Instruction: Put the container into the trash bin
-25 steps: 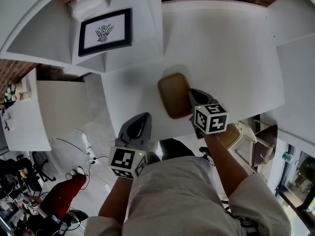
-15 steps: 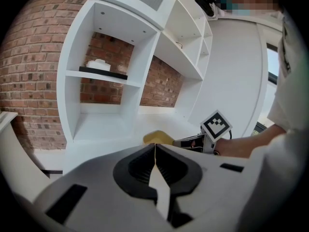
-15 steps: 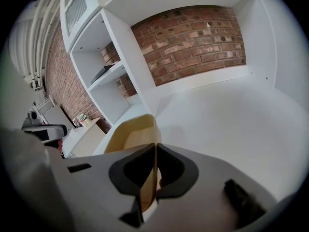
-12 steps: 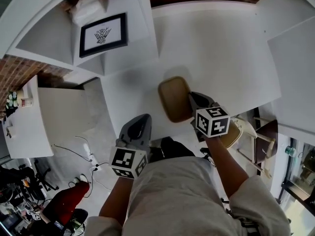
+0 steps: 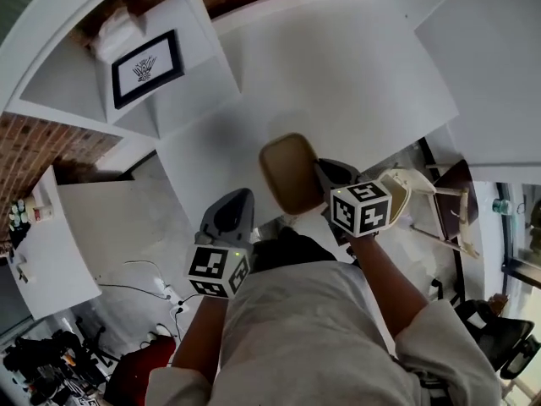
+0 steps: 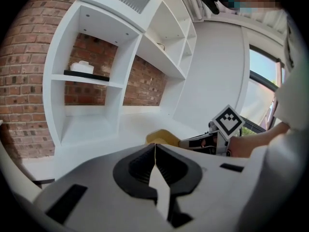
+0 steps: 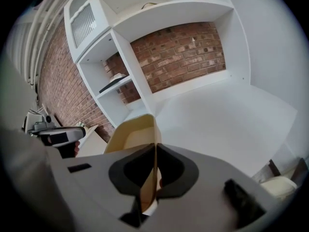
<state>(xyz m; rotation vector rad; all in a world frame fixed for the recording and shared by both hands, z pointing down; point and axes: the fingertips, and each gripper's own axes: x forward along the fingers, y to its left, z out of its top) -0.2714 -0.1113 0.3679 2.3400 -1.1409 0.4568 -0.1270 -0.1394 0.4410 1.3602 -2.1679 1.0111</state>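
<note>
Tan container (image 5: 290, 172) held over the white desk's (image 5: 338, 74) edge, its thin side wall pinched between the closed jaws of the right gripper (image 7: 155, 170), only plain tan seen inside it, left gripper (image 6: 154, 161) nearby, shut tight, nothing held.

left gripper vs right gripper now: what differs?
On the left gripper the jaws meet on nothing; on the right gripper they pinch the wall of the tan rectangular plastic container. The left gripper stands apart from the container; the right gripper holds it. Both are grey with black pads.
</note>
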